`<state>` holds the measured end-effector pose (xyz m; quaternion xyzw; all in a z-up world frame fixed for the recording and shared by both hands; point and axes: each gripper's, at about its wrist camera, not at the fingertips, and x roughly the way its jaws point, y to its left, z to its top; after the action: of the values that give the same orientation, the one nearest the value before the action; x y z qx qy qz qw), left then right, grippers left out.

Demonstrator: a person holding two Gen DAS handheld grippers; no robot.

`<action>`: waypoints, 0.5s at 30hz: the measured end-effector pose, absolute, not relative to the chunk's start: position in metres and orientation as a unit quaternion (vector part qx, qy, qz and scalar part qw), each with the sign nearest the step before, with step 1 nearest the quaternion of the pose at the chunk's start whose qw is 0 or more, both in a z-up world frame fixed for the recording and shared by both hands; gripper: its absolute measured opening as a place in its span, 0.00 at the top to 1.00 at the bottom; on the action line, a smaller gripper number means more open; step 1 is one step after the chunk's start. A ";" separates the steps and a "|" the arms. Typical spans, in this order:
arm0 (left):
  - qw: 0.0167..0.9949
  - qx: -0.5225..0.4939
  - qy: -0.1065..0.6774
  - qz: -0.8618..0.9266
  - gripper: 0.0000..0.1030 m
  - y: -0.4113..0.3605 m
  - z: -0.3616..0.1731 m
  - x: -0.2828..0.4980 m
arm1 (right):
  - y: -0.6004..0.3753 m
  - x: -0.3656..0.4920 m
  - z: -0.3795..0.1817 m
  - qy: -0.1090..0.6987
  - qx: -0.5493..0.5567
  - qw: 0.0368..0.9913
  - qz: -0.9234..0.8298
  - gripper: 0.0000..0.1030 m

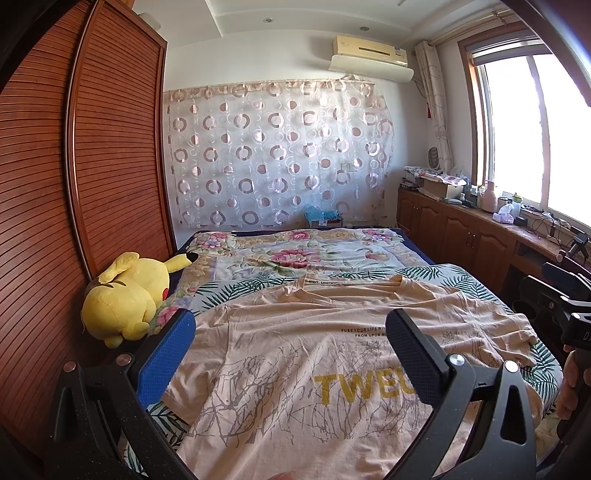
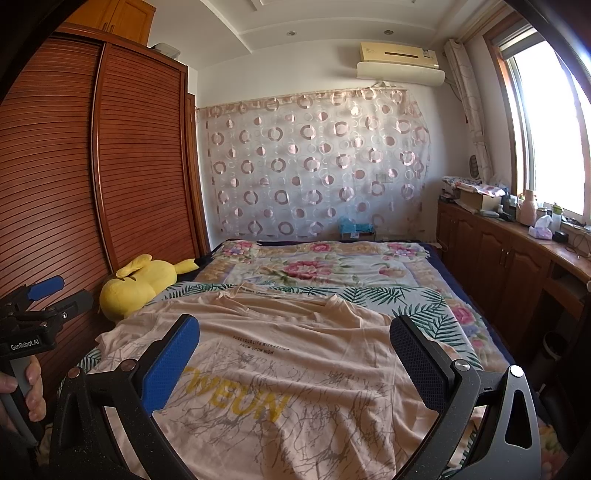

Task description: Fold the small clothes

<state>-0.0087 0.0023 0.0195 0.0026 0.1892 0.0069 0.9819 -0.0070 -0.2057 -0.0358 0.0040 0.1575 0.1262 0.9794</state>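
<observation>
Bedroom, daylight from big wood-framed window [image 1: 532, 129] on right. Left side: tall reddish-brown slatted wooden wardrobe [image 1: 110, 155]. Far white wall carries sheer curtain with pink ring pattern [image 1: 277, 155], beige wall-mounted air conditioner [image 1: 369, 51] above it. Low brown wooden cabinets [image 2: 491, 251] run under window, top cluttered. Bed with floral bedspread [image 2: 314, 266] in centre; white ceiling has recessed spotlights [image 2: 291, 33].

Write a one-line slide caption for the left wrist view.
Open left gripper hovers over a peach T-shirt spread flat on the bed, yellow plush beside the wardrobe.
</observation>
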 end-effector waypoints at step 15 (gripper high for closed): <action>0.982 0.003 0.189 0.007 0.00 0.001 0.019 -0.009 | -0.205 -0.007 -0.036 0.158 0.005 0.979 0.127 0.00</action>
<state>-0.0093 0.0012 0.0190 0.0030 0.1888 0.0074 0.9820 -0.0072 -0.2045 -0.0363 0.0046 0.1583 0.1272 0.9791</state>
